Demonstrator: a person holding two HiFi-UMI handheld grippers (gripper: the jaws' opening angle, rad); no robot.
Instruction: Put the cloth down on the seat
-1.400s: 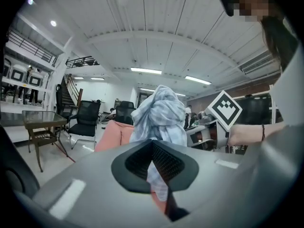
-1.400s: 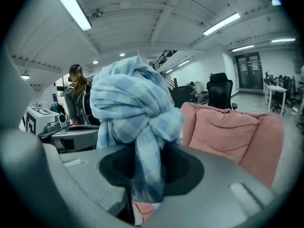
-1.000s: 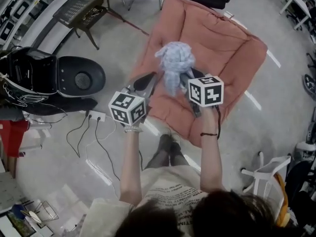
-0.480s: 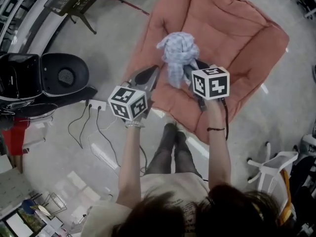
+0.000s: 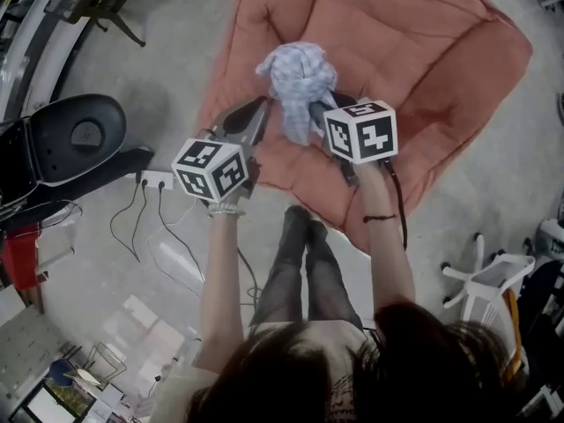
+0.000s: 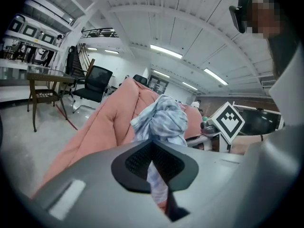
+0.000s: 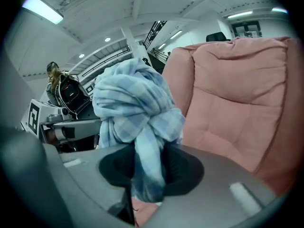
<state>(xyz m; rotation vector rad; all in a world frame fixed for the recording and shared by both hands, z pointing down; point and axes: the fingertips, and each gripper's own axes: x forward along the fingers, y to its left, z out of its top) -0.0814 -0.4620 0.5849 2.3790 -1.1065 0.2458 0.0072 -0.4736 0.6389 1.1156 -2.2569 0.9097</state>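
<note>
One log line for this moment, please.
left gripper: shut on cloth | right gripper: shut on cloth | cloth: bunched, held over seat | step: not yet released

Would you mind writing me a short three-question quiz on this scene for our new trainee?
1. True or false: the cloth lies spread flat on the seat.
2. Of the left claw and the right claw, which grips the cloth? A: the left only. B: the right only. C: both.
3. What colour is the seat's padding?
Key: 1 false, it is bunched up and held above the seat. 2 C, each is shut on a strand of it. 3 pink.
</note>
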